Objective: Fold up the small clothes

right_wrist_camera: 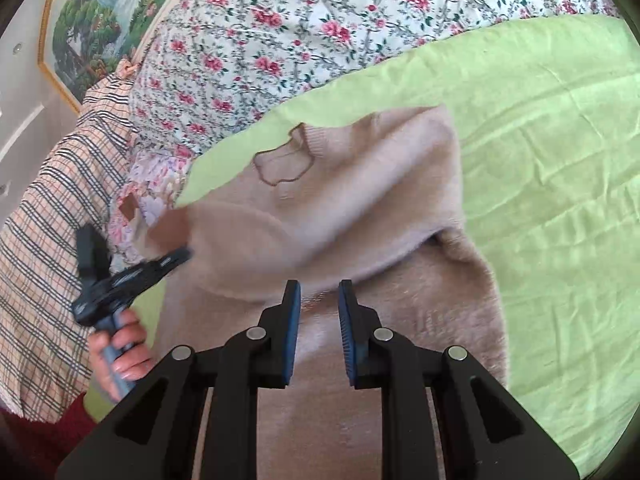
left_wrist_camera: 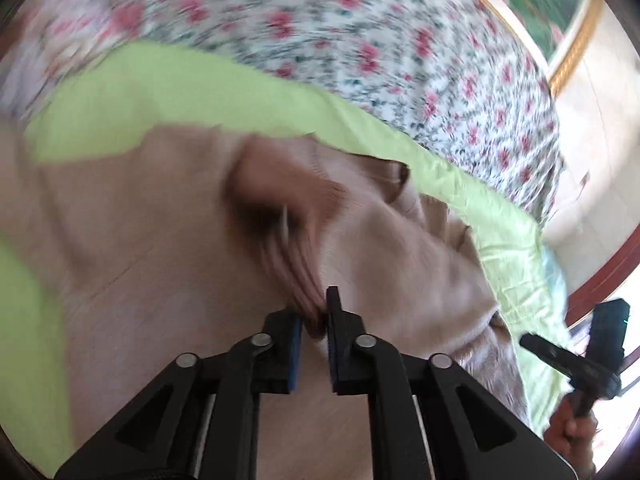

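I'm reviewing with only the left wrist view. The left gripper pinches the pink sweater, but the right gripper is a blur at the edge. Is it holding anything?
Observer: No. The right gripper hangs over the sweater with its jaws apart and nothing pinched.
Operator: Any marking on the sweater?
Observer: A brown stitched outline sits just below the neckline.
Operator: What else lies nearby?
Observer: A checked cloth lies at the left of the right wrist view, beyond the green sheet.

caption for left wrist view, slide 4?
Left claw pinching a fold of the tan sweater on the green sheet.
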A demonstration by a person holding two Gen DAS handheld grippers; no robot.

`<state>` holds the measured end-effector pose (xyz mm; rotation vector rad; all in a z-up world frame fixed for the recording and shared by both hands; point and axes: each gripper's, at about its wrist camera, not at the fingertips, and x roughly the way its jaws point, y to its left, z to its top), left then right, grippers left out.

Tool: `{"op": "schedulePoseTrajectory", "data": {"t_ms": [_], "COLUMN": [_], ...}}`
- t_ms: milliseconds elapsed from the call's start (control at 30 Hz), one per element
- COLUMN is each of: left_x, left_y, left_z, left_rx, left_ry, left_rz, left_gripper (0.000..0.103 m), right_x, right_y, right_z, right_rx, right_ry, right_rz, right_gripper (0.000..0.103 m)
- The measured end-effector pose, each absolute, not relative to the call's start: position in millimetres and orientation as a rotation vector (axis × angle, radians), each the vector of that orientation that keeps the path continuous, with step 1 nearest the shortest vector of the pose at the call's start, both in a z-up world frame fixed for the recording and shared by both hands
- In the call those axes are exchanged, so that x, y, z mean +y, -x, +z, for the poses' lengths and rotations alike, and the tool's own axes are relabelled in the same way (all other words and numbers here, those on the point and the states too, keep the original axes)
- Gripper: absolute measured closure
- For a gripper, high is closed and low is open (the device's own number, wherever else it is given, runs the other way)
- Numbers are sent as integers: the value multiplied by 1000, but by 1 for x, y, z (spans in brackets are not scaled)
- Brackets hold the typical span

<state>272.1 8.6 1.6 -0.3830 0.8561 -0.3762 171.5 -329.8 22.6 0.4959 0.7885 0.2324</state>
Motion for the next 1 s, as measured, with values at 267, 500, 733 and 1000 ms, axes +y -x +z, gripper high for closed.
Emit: {"op": "schedulePoseTrajectory", "data": {"t_ms": [267, 500, 733, 1000], "left_x": [19, 36, 37, 10], "left_y": [-306, -286, -283, -292], "left_z": [-45, -31, -34, -21], "left_rx": [991, 882, 903, 857], "left_ry": [467, 410, 352, 243], "left_rz": [-430, -364, -351, -384], "left_gripper": [46, 96, 96, 96], "right_x": [-355, -400, -379, -402], "right_y": [-205, -254, -295, -280], "right_z": [18, 10, -19, -5], "right_rx": [824, 849, 946, 914], "right_ry": [-478, -463, -392, -385], "right_rz": [96, -31, 33, -94], "right_gripper": [74, 46, 83, 95]}}
